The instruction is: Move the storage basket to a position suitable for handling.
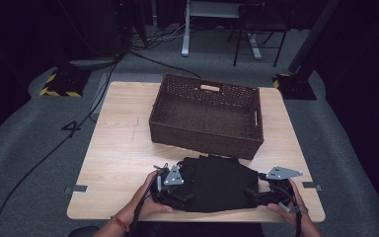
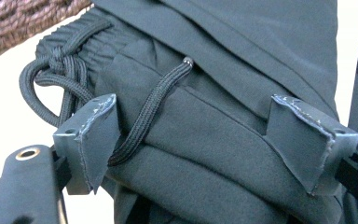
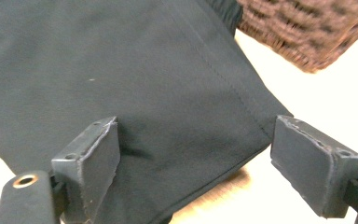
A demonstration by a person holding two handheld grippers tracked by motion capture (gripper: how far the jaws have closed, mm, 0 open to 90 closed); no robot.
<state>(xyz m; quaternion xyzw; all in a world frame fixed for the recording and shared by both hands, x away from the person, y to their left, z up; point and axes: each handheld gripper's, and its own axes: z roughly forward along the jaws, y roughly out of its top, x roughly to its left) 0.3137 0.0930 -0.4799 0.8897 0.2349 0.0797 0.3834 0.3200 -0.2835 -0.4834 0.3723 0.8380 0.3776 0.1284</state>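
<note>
Folded trousers lie low in the frame between both tongs, left and right, each released around an edge, basket just above.

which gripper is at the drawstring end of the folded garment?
The left gripper. Its jaws stand open around the folded black garment at the waistband, where the knotted drawstring lies; the right gripper straddles plain fabric.
</note>
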